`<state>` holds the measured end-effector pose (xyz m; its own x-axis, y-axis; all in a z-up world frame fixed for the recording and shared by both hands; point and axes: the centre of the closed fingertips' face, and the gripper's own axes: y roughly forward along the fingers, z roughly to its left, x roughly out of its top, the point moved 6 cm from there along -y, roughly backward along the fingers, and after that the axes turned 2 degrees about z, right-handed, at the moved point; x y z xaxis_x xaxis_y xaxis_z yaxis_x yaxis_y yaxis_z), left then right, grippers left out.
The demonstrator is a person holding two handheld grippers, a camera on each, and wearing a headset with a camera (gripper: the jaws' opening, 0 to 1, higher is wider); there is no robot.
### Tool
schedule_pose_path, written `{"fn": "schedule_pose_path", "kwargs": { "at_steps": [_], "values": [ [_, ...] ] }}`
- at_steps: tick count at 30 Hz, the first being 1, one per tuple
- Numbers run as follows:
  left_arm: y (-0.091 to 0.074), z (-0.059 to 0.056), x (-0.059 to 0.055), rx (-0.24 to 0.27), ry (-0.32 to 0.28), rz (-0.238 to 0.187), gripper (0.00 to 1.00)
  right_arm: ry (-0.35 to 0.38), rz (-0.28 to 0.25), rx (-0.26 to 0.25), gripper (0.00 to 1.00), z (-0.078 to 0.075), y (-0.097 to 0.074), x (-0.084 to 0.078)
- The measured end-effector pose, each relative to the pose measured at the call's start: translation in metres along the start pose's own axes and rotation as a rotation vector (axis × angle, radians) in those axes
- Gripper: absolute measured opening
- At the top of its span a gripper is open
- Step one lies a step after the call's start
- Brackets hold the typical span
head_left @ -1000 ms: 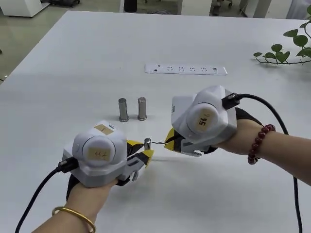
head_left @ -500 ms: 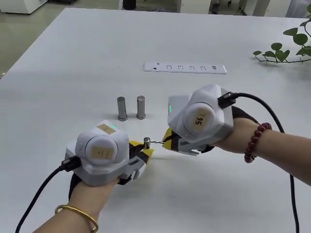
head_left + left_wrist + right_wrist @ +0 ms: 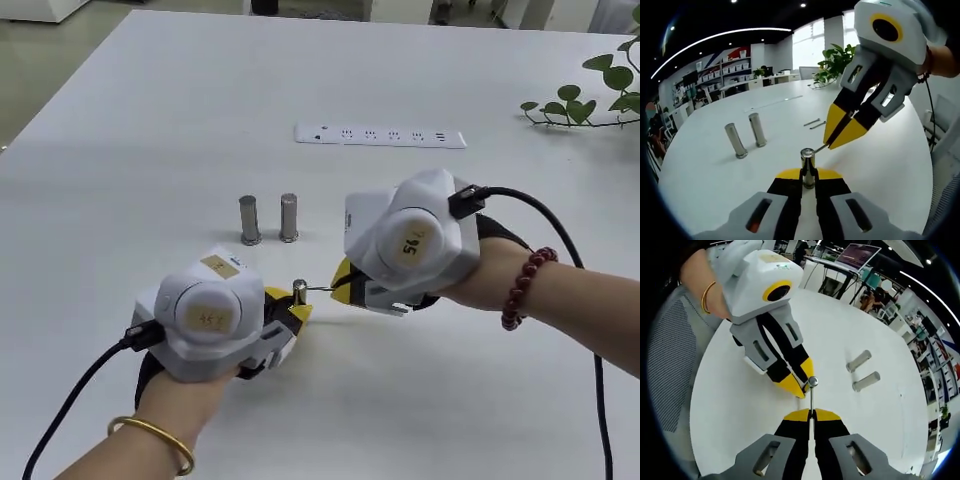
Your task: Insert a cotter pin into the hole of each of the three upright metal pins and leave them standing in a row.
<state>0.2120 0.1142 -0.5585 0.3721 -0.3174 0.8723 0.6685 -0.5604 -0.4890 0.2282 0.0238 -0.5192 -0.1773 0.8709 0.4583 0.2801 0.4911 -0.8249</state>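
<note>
left tongs (image 3: 808, 176) clenched on upright metal pin (image 3: 808, 161) | right tongs (image 3: 811, 415) grasping cotter pin (image 3: 811, 398), tip at the pin's head | two further pins (image 3: 249, 219) (image 3: 289, 216) upright on desk (image 3: 150, 140)

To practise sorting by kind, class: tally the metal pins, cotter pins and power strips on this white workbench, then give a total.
metal pins: 3 (two standing free, one in the left gripper)
cotter pins: 3 (one in the right gripper, two lying on the table)
power strips: 1
Total: 7
</note>
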Motion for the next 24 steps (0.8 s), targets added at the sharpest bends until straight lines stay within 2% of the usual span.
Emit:
{"fn": "schedule_pose_path", "kwargs": {
  "at_steps": [6,9,17,24],
  "values": [
    [0.0000,0.0005,0.0002,-0.018,0.029,0.000,0.06,-0.043,-0.023,0.010,0.00,-0.0009,0.0014,-0.0021],
    [-0.0001,0.0009,0.0001,-0.027,0.034,-0.002,0.06,-0.033,-0.080,0.028,0.00,-0.0001,-0.0006,0.0023],
    [0.0006,0.0007,0.0002,-0.031,0.032,-0.004,0.06,-0.046,-0.063,0.015,0.00,-0.0016,0.0010,0.0019],
    [0.0011,0.0009,-0.0002,-0.033,0.031,-0.006,0.06,-0.025,-0.079,0.019,0.00,-0.0014,0.0025,0.0037]
  ]
}}
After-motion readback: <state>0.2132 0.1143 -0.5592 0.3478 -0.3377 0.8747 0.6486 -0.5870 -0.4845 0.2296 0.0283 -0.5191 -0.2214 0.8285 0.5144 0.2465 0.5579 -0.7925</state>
